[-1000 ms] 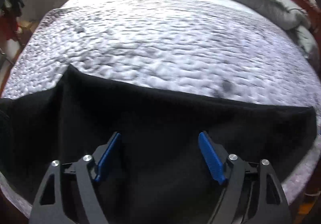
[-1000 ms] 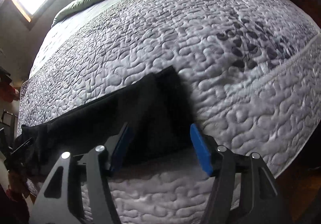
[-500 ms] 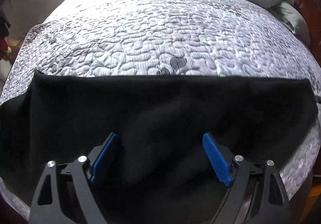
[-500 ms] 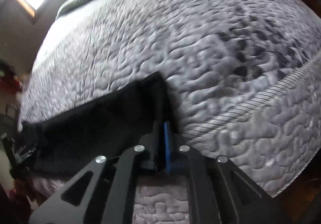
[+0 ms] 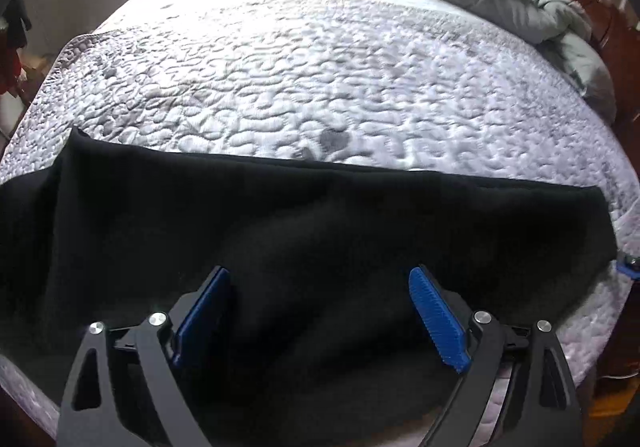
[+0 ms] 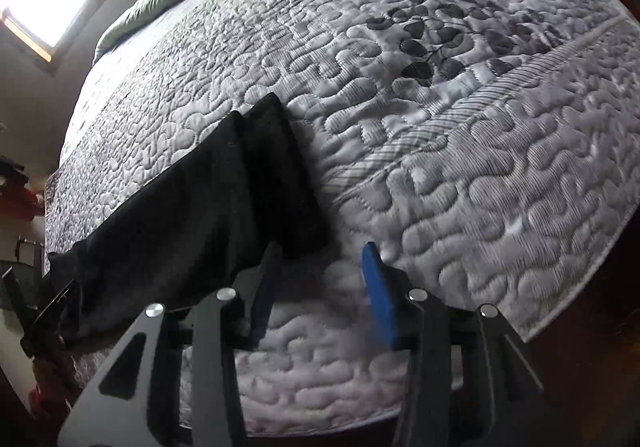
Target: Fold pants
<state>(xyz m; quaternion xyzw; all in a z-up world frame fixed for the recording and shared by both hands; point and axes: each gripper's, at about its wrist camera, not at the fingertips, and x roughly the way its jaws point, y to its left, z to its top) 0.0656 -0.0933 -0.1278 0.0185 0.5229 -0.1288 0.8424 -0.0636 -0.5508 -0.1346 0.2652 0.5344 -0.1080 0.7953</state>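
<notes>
- Across the near edge of a quilted bed [image 5: 320,87], black pants [image 5: 280,239] lie flat in one long band, likely so they can be folded.
- Left tongs [image 5: 320,311] hover apart over the cloth's middle, holding nothing.
- Right tongs [image 6: 320,287] sit apart beside the pants' end, empty.

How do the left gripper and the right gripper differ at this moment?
The left gripper hangs over the middle of the black pants, while the right gripper sits at the pants' end, mostly over the bare quilt. The left gripper is spread wider than the right gripper. Dark cloth fills the left gripper's gap; quilt shows in the right's. Both are open, holding nothing, with blue pads.
</notes>
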